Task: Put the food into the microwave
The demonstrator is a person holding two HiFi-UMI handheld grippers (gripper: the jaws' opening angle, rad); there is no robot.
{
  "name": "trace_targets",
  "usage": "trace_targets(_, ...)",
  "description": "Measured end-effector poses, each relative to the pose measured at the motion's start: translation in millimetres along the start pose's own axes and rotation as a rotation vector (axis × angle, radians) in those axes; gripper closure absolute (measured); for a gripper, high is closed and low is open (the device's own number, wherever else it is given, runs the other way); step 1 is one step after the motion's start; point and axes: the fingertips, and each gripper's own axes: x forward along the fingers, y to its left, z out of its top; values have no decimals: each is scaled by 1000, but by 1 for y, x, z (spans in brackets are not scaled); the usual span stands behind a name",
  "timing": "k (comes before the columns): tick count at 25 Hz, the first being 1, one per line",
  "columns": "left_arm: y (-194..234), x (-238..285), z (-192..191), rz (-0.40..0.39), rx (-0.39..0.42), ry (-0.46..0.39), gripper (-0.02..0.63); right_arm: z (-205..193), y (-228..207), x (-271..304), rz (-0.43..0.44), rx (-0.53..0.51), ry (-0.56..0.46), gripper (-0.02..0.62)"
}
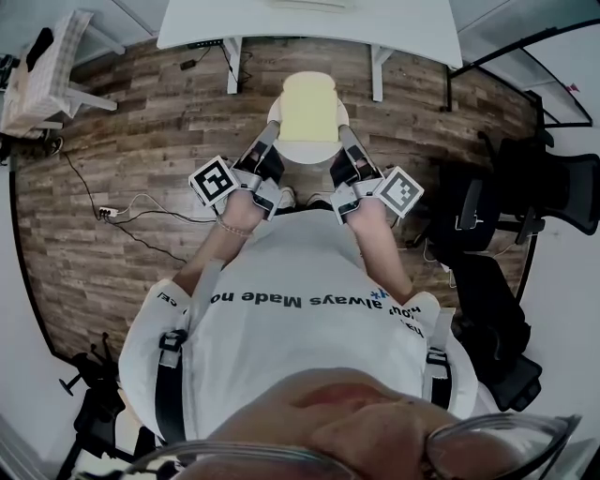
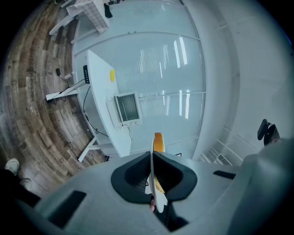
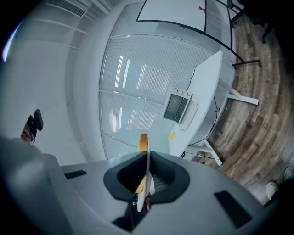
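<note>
A wood-plank floor [image 1: 141, 122] is seen from above, with a white table [image 1: 309, 23] standing along the far edge of the head view. Loose cables [image 1: 141, 211] are spread over the planks at the left, a chair [image 1: 52, 66] draped in checked cloth is placed in the far left corner, and dark office chairs [image 1: 534, 197] are grouped at the right. Behind the table a pale glazed wall [image 2: 156, 69] with a frosted, ribbed look is shown in the left gripper view.

On the tabletop a microwave [image 2: 127, 108] is set, its door side turned toward the wall-facing cameras, and a small yellow object [image 2: 112, 75] is lying further along the same top; what it is cannot be told.

A white plate [image 1: 309, 152] is held out in front of the person, above the floor and well short of the table. A slice of toast [image 1: 308, 105] is laid flat on it. The plate's left rim is pinched by the left gripper [image 1: 272, 131] and its right rim by the right gripper [image 1: 345, 136]; in each gripper view the dark jaw pads are pressed onto the thin rim, which is seen edge-on with the toast's crust showing beyond it.
</note>
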Motion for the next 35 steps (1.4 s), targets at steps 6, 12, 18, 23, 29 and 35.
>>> trace_targets(6,4,0,8,1,2,20,588,-6,-5,6,-16,18,-8,574)
trace_targets(12,12,22,21,10,-1,22,588,10,-13,26,-18,14,-14,574)
trace_targets(18,15,68,39,4,1,23,588,48,-23,57,-16,21,-14,574)
trace_targets(23,20,113,51,10,2,18,588,85,-36,81,-20,30,-14,574)
trace_targets(29,24,167,63,25,8,15,588,131,-51,111,-6,37,-8,574)
trace_targets(35,25,212,69,28,12,8,588,171,-63,130,-9,55,-5,574)
